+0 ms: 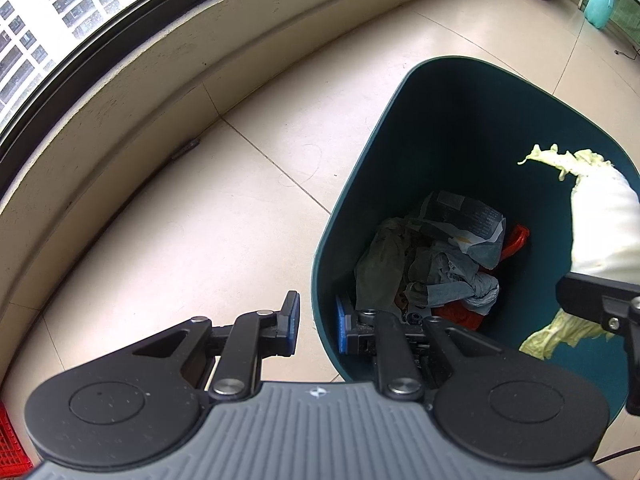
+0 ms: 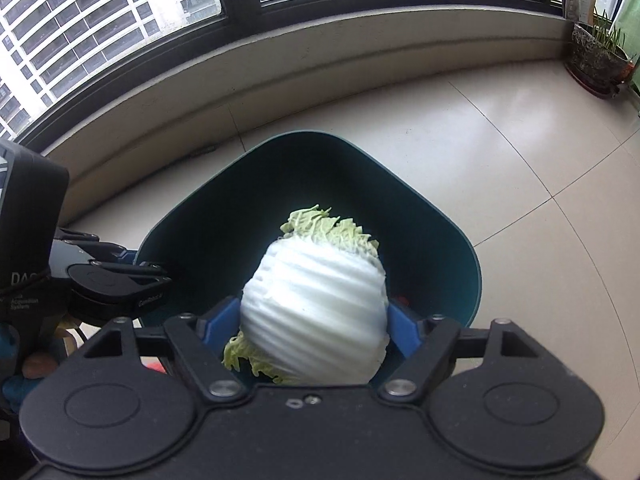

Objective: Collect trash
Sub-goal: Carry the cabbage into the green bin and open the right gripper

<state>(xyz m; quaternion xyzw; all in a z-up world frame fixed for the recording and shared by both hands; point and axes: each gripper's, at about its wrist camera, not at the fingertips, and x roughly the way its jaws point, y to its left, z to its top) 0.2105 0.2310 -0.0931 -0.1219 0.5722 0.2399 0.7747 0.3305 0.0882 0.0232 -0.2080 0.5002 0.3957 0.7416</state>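
In the right wrist view the cabbage [image 2: 316,304] is smeared by motion blur, and its lower end is hidden behind the right gripper [image 2: 314,322] body; it also blocks the bottom of the bin [image 2: 452,248]. In the left wrist view the cabbage runs off the right edge, and the bin's near rim is covered by the left gripper [image 1: 318,326]. A red crate [image 1: 12,440] is cut off at the lower left. At the upper right, a teal bottle [image 1: 599,6] is too distorted to read.
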